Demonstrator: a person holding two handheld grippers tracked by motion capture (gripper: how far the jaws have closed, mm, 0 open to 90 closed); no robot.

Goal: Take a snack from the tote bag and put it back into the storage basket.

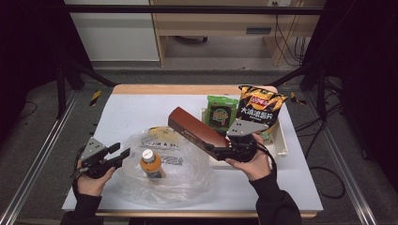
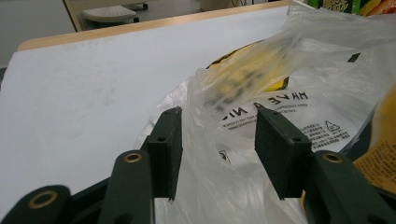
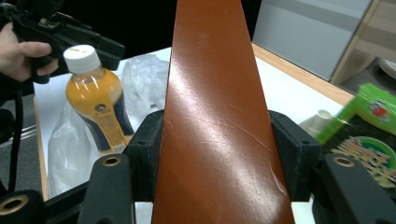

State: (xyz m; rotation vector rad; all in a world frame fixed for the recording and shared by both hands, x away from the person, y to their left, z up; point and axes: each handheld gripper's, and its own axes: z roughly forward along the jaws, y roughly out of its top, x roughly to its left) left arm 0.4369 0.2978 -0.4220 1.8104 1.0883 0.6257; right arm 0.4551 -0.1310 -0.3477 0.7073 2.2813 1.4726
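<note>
A clear plastic bag (image 1: 183,173) with black print lies on the white table top (image 1: 131,112), and an orange drink bottle (image 1: 151,163) with a white cap stands inside it. My left gripper (image 1: 123,152) is at the bag's left edge. In the left gripper view its jaws (image 2: 218,114) stand apart with loose bag film (image 2: 280,84) between them, not pinched. My right gripper (image 1: 213,149) is shut on a long reddish-brown box (image 1: 195,129), held tilted above the bag's right side. In the right gripper view the box (image 3: 210,70) runs up between both pads, with the bottle (image 3: 93,98) to its left.
A white tray (image 1: 283,140) at the right holds a black and orange chips bag (image 1: 258,108) standing upright and a green packet (image 1: 220,112). The table's wooden far edge (image 1: 187,88) lies beyond. Metal frame rails run along both sides.
</note>
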